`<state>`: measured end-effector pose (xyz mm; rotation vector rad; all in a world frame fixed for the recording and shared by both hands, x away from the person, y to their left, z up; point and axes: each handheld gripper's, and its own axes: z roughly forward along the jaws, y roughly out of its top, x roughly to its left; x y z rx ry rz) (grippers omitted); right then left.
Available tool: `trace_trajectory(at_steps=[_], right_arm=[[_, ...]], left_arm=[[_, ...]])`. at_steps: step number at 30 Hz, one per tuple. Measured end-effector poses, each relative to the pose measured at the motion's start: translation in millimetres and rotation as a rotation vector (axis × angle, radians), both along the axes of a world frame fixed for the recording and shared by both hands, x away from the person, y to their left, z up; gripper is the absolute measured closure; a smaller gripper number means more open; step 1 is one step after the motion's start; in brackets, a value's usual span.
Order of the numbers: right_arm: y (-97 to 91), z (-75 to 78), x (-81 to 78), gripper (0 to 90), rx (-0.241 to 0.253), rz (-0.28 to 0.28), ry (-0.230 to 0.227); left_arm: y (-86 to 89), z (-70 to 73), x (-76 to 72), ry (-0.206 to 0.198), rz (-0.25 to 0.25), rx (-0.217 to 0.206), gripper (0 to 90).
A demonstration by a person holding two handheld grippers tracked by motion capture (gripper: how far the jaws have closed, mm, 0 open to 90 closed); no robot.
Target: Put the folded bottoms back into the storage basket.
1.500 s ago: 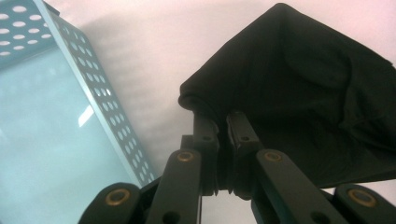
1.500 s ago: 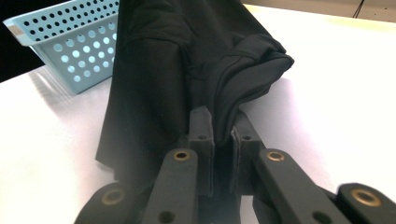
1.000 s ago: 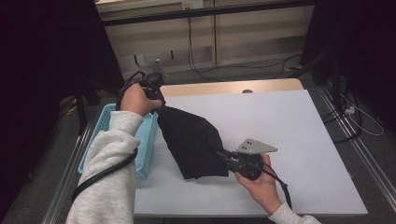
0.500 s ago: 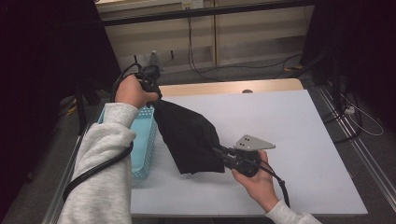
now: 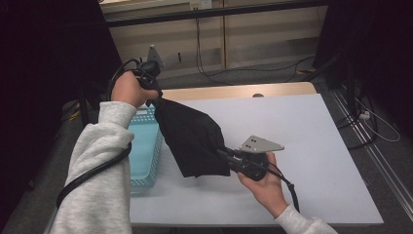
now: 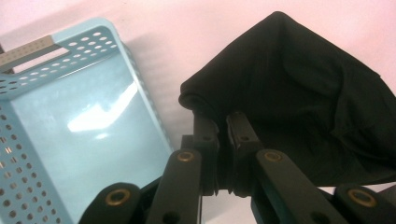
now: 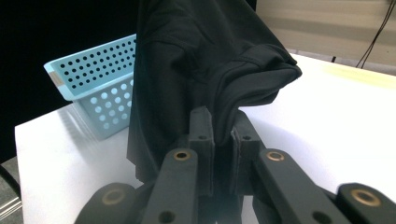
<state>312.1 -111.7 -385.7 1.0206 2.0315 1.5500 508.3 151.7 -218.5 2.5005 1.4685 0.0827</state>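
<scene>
The white table holds a light blue basket at its 9 o'clock edge. A black cloth hangs stretched above the table, just right of the basket. The left gripper pinches its top corner at 11 o'clock. The right gripper pinches its low edge at 5 o'clock, jaws tight on the cloth

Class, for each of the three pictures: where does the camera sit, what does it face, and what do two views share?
High view: above the table, facing down; both sleeves and hands.
Left gripper view: on the left gripper, facing the black cloth and blue basket.
Right gripper view: on the right gripper, facing across the table.
Shared: cloth and basket.
</scene>
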Motion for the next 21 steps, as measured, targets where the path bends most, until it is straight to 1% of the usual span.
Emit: trace_trajectory(at_steps=[3, 5, 10, 14, 18, 21], right_arm=[[4.4, 2.1, 1.3, 82.1, 0.006, 0.007, -0.003], [8.1, 3.4, 2.5, 82.0, 0.005, 0.015, -0.004], [16.2, 7.6, 5.6, 82.0, 0.008, 0.032, -0.009], [22.7, 12.3, 7.9, 82.0, 0.020, 0.040, -0.020], [29.8, 14.8, 9.1, 82.0, 0.026, 0.055, -0.023], [34.7, 15.4, 9.8, 82.1, 0.030, 0.061, -0.029]], left_arm=[[4.9, 3.3, 1.1, -0.002, 0.006, -0.001, 84.4], [8.5, 4.1, 2.1, 0.006, 0.013, 0.008, 84.4], [18.6, 10.3, 4.4, 0.015, 0.018, 0.007, 84.4], [26.5, 15.3, 4.8, 0.011, 0.031, 0.026, 84.5], [32.7, 20.6, 5.1, 0.020, 0.041, 0.045, 84.6], [39.2, 24.7, 6.0, 0.029, 0.049, 0.045, 84.6]])
